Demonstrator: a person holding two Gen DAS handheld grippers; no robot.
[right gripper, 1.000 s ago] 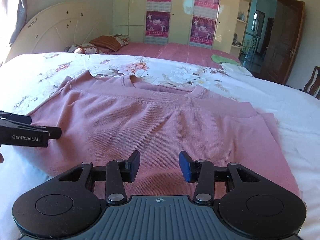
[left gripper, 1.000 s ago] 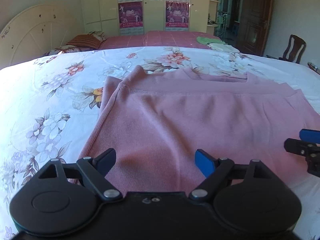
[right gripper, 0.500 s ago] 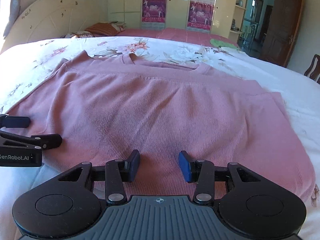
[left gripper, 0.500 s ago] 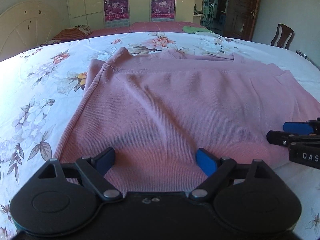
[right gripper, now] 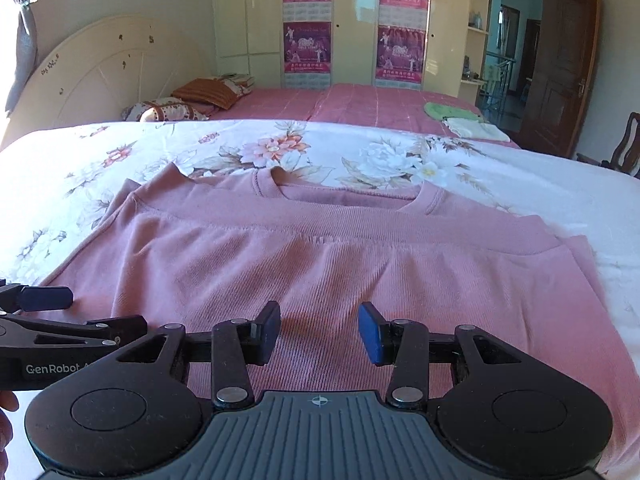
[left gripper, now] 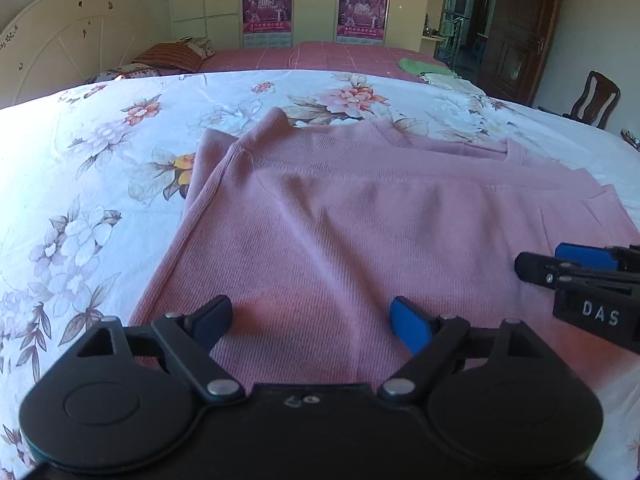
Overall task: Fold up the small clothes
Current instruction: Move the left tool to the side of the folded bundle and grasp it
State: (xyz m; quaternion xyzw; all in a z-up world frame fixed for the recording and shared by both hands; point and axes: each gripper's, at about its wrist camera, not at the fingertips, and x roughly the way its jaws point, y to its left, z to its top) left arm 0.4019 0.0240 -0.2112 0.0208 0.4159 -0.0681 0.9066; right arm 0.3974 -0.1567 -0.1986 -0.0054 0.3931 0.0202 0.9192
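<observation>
Sweater [left gripper: 360,232] flat on floral bedsheet [left gripper: 100,168]; both tongs gaping.

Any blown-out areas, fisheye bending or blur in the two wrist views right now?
Left wrist view: sunlight washes out the floral bedsheet at far left; the bed edge bows and the corners are dark; the pink sweater is sharp. Right wrist view: the same sheet is overexposed at left and right; the wardrobe lines curve; no motion blur.
</observation>
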